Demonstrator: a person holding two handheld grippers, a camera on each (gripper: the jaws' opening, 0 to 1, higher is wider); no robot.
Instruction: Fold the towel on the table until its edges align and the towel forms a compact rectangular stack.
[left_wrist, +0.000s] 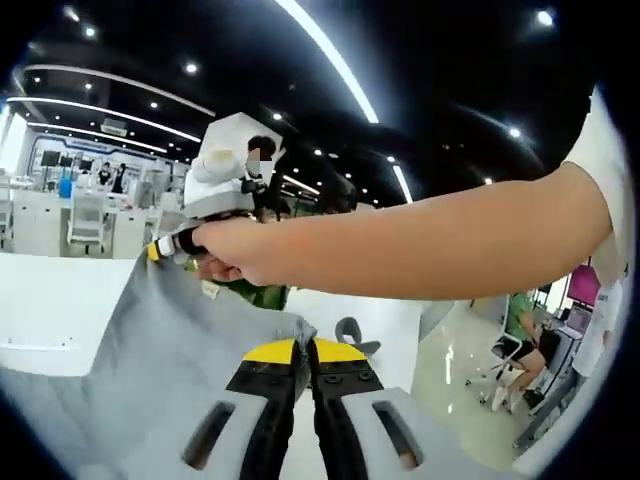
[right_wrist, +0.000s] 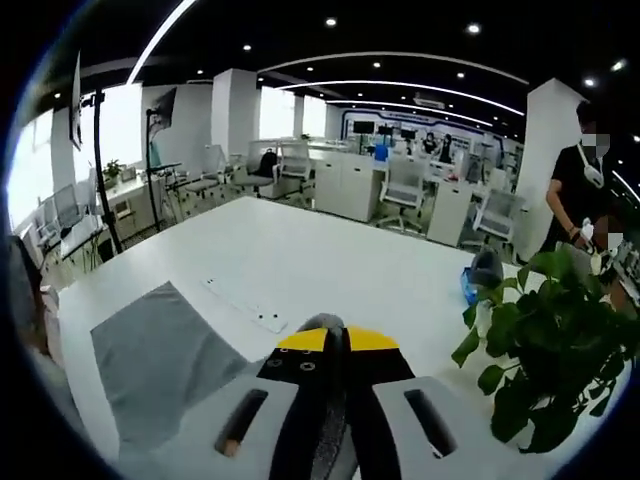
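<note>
Now both hand-held grippers, left and right, pinch the grey towel's edge above the white table.

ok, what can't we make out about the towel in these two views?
- Left gripper view: towel cut off by the lower edge; an arm hides the table behind it.
- Right gripper view: right gripper covers the pinched towel edge; whole outline and edge alignment unreadable.
- Plant hides the table's far corner.
</note>
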